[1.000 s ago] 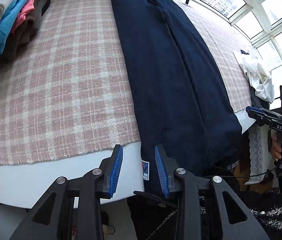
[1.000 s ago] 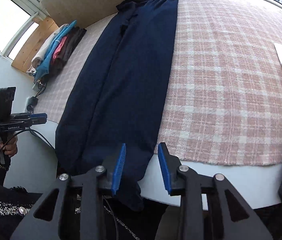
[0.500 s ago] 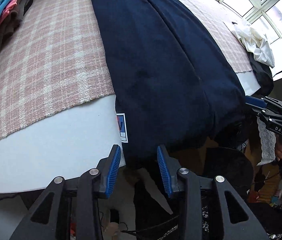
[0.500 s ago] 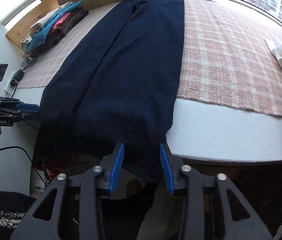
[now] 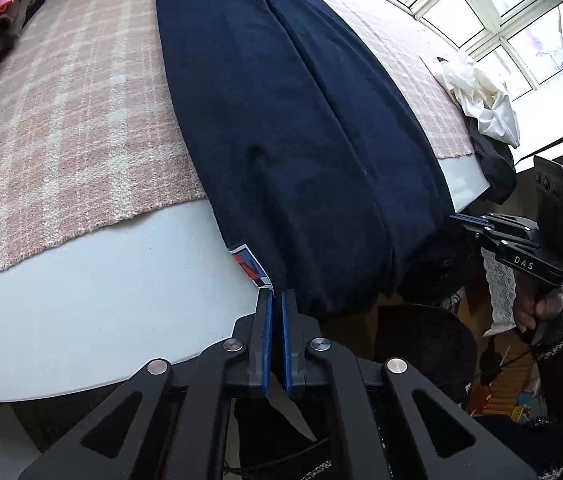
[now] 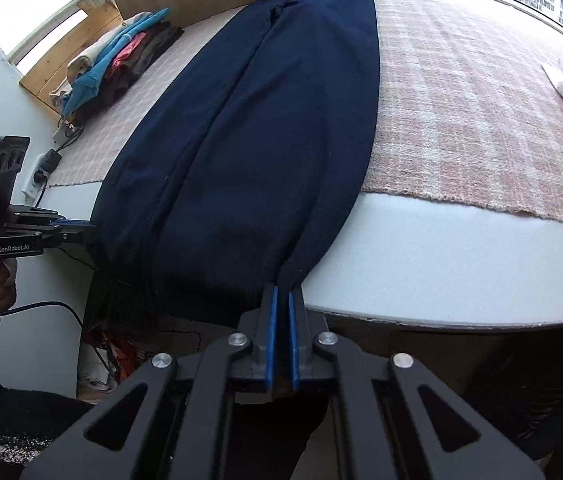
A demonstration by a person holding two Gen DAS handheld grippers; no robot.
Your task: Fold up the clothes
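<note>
We now have both corners in hand: the left gripper has just closed on the near hem of the navy trousers, its blue pads pinching the cloth right beside the red-and-blue label, where half a second ago they stood spread on either side of that hem. The right gripper has closed likewise, pinching the opposite hem corner of the trousers, which a moment ago hung loose between its open jaws. From each gripper the garment runs straight ahead, laid flat along the pink plaid blanket with its cuffs draped over the white table edge just before the fingertips. Far ahead and to the left of the right gripper sits a stack of folded clothes. With both grips set, we judge the first fold ready to begin, carrying the hems forward toward the waistband.
</note>
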